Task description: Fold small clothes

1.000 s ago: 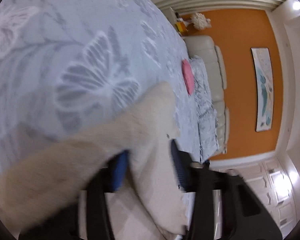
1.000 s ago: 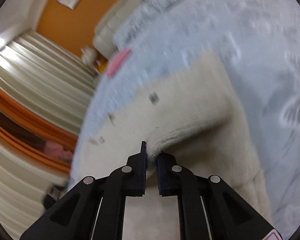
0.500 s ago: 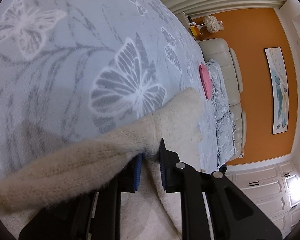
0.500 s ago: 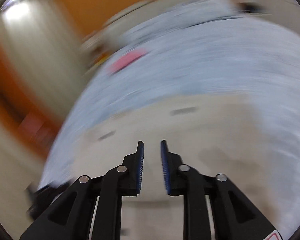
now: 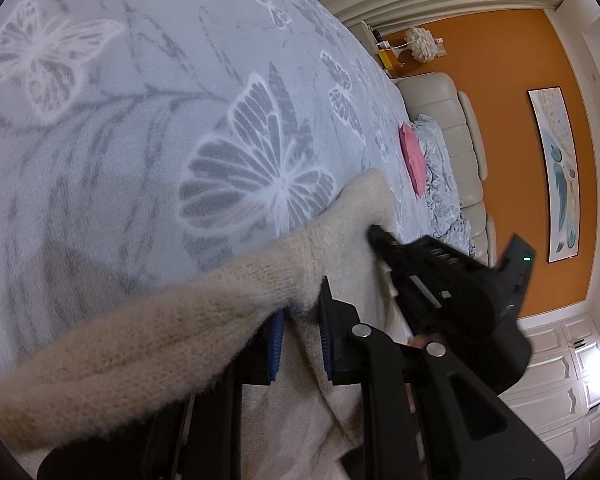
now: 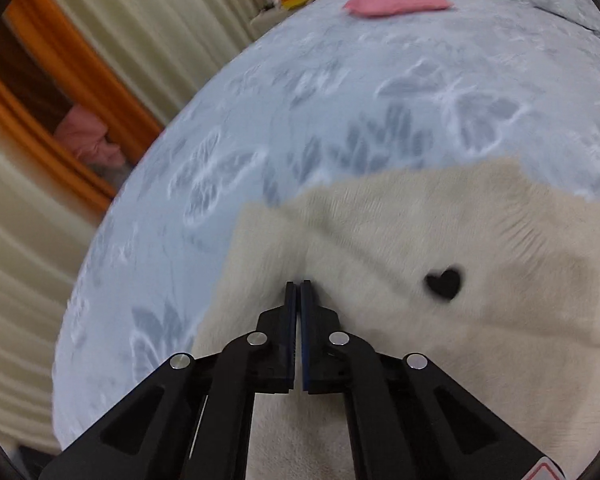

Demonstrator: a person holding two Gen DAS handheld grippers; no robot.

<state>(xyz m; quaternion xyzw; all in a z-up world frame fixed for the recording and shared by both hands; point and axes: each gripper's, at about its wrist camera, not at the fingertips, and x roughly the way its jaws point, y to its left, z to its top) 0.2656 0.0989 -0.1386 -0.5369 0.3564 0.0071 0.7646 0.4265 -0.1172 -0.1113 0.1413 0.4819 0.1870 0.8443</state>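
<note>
Butterfly-print bedspread (image 5: 148,128) under a cream sweater (image 6: 440,248) — left gripper (image 5: 300,320) pinching its fuzzy fold, right gripper (image 6: 298,292) freshly clamped together on the knit.

The left tool (image 5: 300,312) is matte black plastic: two angular arms run forward from a wide base and narrow into flat fingers. Ribbed blue pads (image 5: 275,344) line the inner faces of those fingers. A round silver screw head sits behind the tip on the one arm that shows, a second one further back on the same arm.

The right tool (image 6: 299,286) has the same build, with black arms, triangular cut-outs near the base and four silver screw heads, two behind each tip. Its pads are dark blue. From outside, its housing shows a small green light, and a red-edged label marks its base corner.
</note>
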